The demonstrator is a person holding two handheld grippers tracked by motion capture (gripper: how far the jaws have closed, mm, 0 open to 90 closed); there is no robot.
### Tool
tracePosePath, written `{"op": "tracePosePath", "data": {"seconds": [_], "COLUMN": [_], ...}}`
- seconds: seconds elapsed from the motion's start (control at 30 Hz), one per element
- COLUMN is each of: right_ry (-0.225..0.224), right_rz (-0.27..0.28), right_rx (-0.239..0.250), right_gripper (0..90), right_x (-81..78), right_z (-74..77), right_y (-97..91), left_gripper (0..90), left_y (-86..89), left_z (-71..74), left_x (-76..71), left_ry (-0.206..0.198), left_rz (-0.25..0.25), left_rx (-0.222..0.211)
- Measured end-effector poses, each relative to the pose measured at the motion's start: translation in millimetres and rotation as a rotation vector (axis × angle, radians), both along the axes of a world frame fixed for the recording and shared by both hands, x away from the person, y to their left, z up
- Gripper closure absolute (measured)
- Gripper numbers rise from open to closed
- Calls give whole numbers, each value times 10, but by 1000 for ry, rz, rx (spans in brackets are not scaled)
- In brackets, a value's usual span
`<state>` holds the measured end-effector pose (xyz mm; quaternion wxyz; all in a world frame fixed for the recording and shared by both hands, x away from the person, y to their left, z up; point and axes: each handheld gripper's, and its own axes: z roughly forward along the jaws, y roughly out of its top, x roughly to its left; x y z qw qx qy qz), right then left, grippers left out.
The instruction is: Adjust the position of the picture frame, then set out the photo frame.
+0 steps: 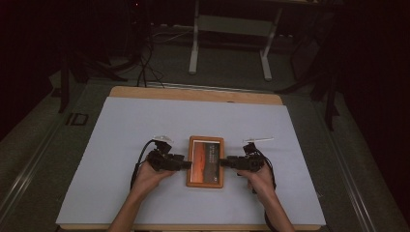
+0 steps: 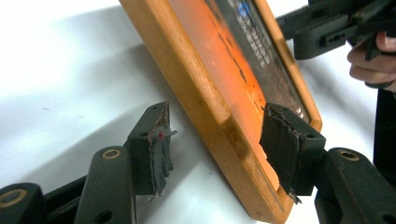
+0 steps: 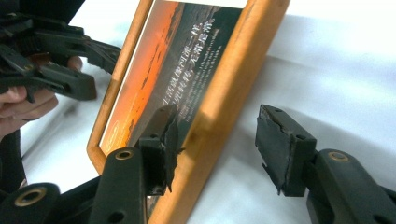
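Observation:
A wooden picture frame (image 1: 205, 162) with an orange sunset print lies flat on the white sheet, between both hands. My left gripper (image 1: 186, 164) reaches its left long edge and my right gripper (image 1: 223, 163) its right long edge. In the left gripper view the jaws (image 2: 217, 126) straddle the wooden edge (image 2: 205, 121); one pad (image 2: 280, 140) sits over the print and the other (image 2: 156, 149) stands off the wood. In the right gripper view the jaws (image 3: 217, 121) straddle the opposite edge (image 3: 219, 112) the same way, with a gap at the outer pad (image 3: 280, 149). Both are open.
A white sheet (image 1: 145, 125) covers the wooden table (image 1: 193, 93). Behind the table stand white legs of another stand (image 1: 194, 48) and cables (image 1: 145, 67) run on the floor. In the left gripper view the right gripper (image 2: 327, 28) shows far off.

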<state>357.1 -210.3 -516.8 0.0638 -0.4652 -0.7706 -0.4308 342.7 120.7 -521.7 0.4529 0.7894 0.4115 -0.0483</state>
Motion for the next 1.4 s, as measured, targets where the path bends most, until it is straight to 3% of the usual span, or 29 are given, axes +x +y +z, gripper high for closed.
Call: {"op": "tracePosePath", "data": {"seconds": [0.07,0.1,0.17,0.27,0.4,0.47,0.5,0.67,0.7,0.73,0.77,0.97,1.17,1.4], "right_ry": [-16,-24,-42,-77,-131,-150,-165,-213,-235,-289,-315,-431,-479,-485], "right_rz": [-11,-19,-27,-22,-14,-10,-9,4,6,19,35,61,77,78], "right_rx": [-5,-16,-45,-81,-119,-140,-153,-165,-171,-192,-203,-318,-435,-444], "right_gripper": [474,472,471,469,465,465,465,474,504,605,648,898,900,900], "right_x": [-15,-20,-25,-37,-53,-63,-68,-81,-82,-82,-75,50,177,222], "right_z": [10,16,26,50,93,111,120,211,236,290,316,395,348,312], "right_y": [-39,-54,-70,-57,-8,16,30,128,156,205,236,422,563,622], "left_gripper": [432,430,422,422,420,420,420,421,421,421,420,421,421,422], "left_y": [30,47,49,45,15,12,3,-17,-18,-18,-18,-44,-67,-82], "left_z": [44,96,108,180,225,233,256,300,312,316,316,308,327,334], "left_x": [-32,-77,-89,-165,-237,-246,-275,-335,-354,-361,-368,-415,-475,-492], "left_ry": [-37,-95,-109,-201,-277,-279,-272,-292,-301,-302,-303,-313,-347,-361], "left_rz": [32,64,71,119,161,160,152,167,178,181,182,189,199,197], "left_rx": [23,47,51,103,147,143,115,109,108,105,102,133,158,175]}}
